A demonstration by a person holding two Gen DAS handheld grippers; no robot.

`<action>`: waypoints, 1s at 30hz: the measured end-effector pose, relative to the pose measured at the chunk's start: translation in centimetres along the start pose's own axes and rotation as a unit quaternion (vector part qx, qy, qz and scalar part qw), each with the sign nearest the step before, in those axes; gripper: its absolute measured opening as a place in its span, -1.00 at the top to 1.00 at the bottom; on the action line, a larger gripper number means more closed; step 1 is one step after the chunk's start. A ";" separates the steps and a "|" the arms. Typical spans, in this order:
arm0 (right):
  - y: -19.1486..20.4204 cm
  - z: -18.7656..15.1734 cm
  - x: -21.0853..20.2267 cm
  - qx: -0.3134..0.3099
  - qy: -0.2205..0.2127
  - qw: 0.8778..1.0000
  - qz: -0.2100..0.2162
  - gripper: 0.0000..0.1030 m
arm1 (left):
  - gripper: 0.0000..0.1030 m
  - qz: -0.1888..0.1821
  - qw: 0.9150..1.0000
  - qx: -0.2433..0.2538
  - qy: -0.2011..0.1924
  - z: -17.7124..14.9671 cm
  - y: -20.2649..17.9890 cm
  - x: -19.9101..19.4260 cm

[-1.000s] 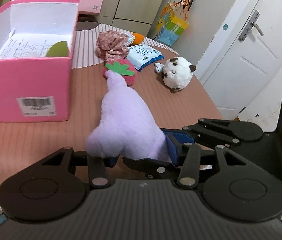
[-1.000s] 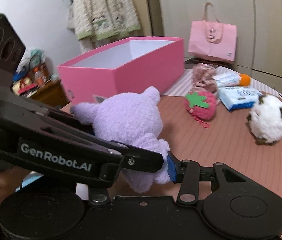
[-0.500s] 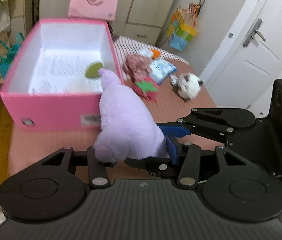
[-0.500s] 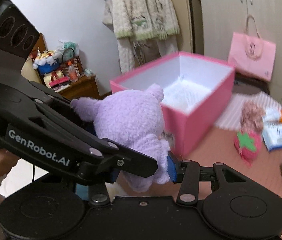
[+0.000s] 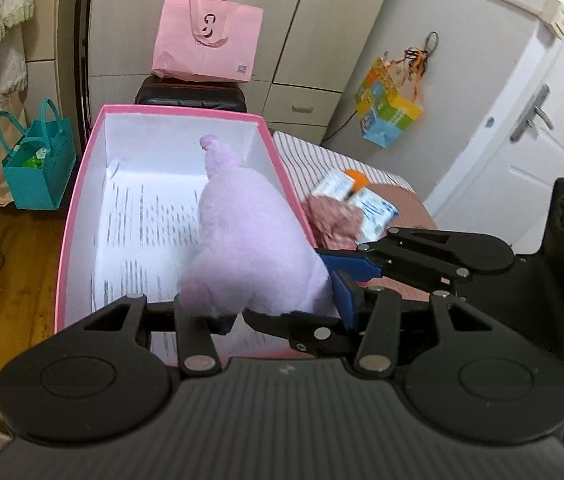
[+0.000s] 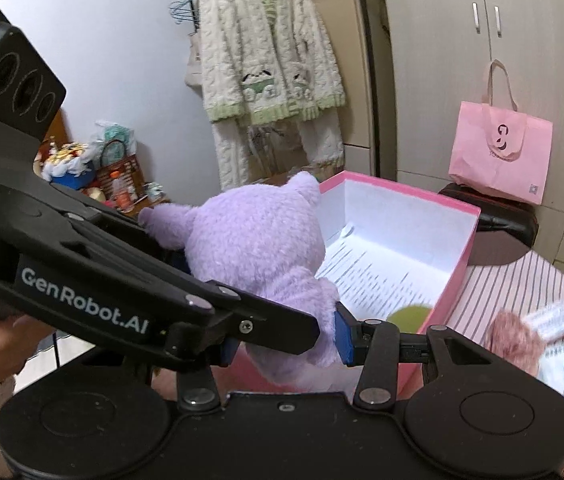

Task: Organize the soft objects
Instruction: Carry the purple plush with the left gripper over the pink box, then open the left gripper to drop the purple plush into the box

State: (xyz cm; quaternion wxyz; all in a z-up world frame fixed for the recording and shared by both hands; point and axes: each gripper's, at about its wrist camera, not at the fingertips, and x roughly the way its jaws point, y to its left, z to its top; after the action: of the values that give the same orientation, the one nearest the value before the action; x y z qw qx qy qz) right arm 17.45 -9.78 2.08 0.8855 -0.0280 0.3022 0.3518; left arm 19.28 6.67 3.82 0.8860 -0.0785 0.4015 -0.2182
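Note:
A purple plush toy (image 5: 250,248) is gripped from two sides. My left gripper (image 5: 278,312) is shut on its lower part. My right gripper (image 6: 282,344) is shut on it too, and the toy (image 6: 254,252) fills the middle of the right wrist view. The toy hangs above the open pink box (image 5: 78,184), which is white inside with printed paper on its floor. A green soft object (image 6: 408,314) lies in the box's near corner. The other gripper's black body crosses each view.
A pink ruffled cloth (image 5: 334,220), tissue packs (image 5: 374,210) and an orange object (image 5: 356,178) lie on the table right of the box. A pink bag (image 5: 206,40) stands behind. A teal bag (image 5: 38,164) sits on the wooden floor at left.
Both grippers have lifted the purple plush from the table and carried it left, over the open pink box. The strawberry and panda plush have dropped out of the left wrist view.

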 end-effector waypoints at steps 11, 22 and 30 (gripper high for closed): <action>-2.8 3.6 7.1 -0.016 0.027 0.999 -0.025 0.01 | 0.09 -0.007 0.998 -0.068 0.012 4.0 6.0 6.9; -5.5 5.1 12.8 -0.021 0.074 0.996 -0.048 0.01 | 0.05 0.005 0.991 -0.130 0.039 5.8 9.2 12.2; -5.0 5.4 14.0 -0.065 0.091 0.991 -0.073 -0.18 | -0.26 0.045 0.992 -0.112 0.034 5.7 9.3 12.2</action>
State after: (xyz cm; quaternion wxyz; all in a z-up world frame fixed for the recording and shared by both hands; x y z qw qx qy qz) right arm 31.46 -3.65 -2.08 0.8738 -0.1396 0.3554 0.3013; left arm 33.62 9.31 -3.57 0.8663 -0.1518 0.4565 -0.1344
